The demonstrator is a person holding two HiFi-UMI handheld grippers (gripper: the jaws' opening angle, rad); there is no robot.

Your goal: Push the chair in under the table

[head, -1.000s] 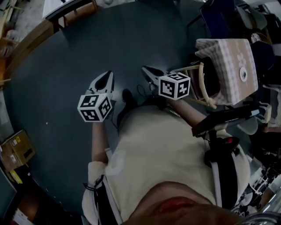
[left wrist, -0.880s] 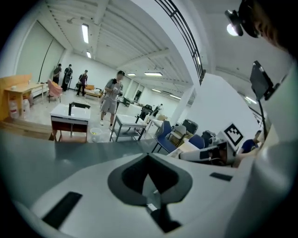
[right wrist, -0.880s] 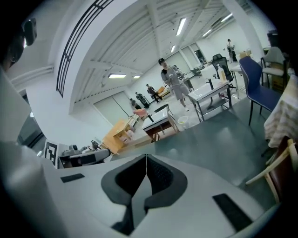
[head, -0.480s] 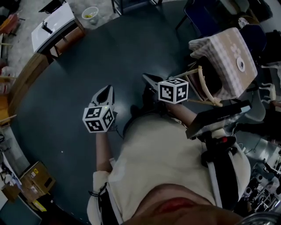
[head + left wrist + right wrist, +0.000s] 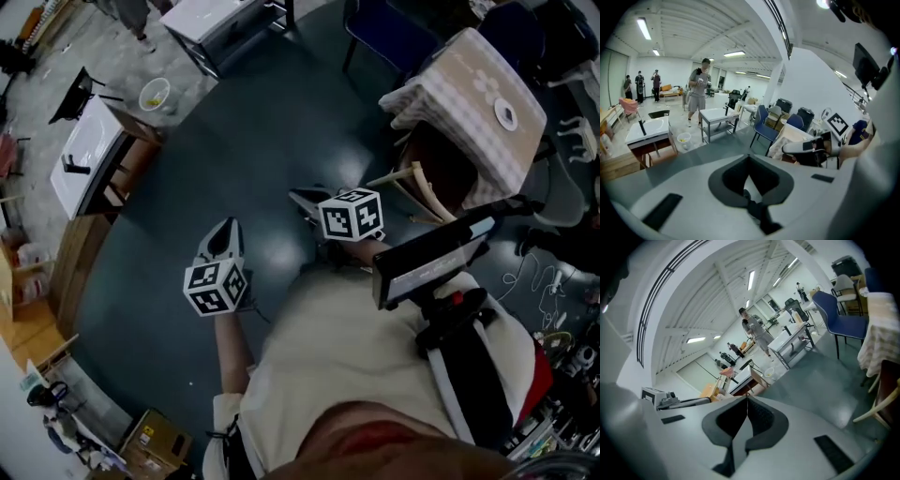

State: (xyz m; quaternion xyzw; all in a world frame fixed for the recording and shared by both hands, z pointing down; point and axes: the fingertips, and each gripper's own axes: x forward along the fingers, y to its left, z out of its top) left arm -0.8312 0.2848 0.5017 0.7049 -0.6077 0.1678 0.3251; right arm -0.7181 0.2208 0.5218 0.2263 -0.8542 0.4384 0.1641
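Observation:
A small table draped in a checked cloth point(image 5: 469, 94) stands at the upper right of the head view. A wooden chair point(image 5: 419, 183) sits pulled out at its near side, its curved back rail toward me. My right gripper point(image 5: 300, 198) hangs shut and empty over the dark floor, left of the chair and apart from it. My left gripper point(image 5: 229, 228) is further left, also shut on nothing. In the right gripper view the shut jaws point(image 5: 747, 400) point past the cloth point(image 5: 881, 329) and a chair rail point(image 5: 876, 411). In the left gripper view the jaws point(image 5: 749, 158) are shut too.
A blue chair point(image 5: 384, 33) stands behind the table. White tables point(image 5: 89, 155) and a pail point(image 5: 155, 94) lie at the upper left, a cardboard box point(image 5: 155, 436) at the bottom left. A black screen on a stand point(image 5: 441, 253) is at my right. People point(image 5: 698, 91) stand far off.
Both grippers have swung sideways over the floor and stayed shut. The table and chair now sit higher in the head view, and the white tables have come into sight.

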